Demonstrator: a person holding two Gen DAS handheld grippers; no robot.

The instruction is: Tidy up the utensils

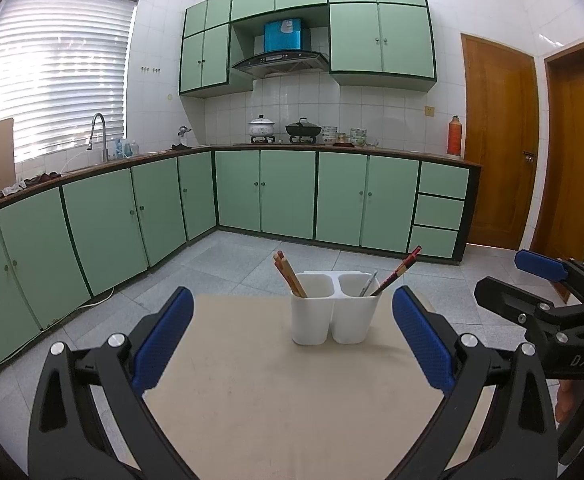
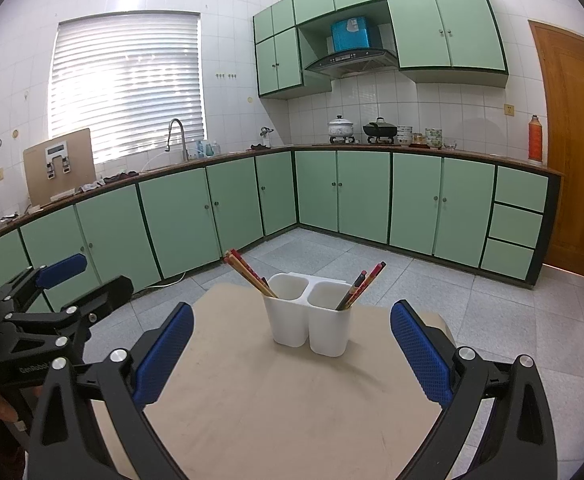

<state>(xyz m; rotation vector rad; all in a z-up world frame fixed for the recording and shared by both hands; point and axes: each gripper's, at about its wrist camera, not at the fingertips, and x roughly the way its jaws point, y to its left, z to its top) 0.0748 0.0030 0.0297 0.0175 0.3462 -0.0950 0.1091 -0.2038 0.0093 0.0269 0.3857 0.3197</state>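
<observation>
A white two-compartment utensil holder stands upright on a beige table. Light wooden chopsticks lean in its left compartment. Dark red chopsticks lean in its right compartment, with a metal utensil beside them. My left gripper is open and empty, a short way in front of the holder. My right gripper is open and empty, also in front of the holder. Each gripper shows at the edge of the other's view.
The table stands on a grey tiled floor. Green kitchen cabinets with a countertop, sink tap and pots run along the far walls. Wooden doors are at the right.
</observation>
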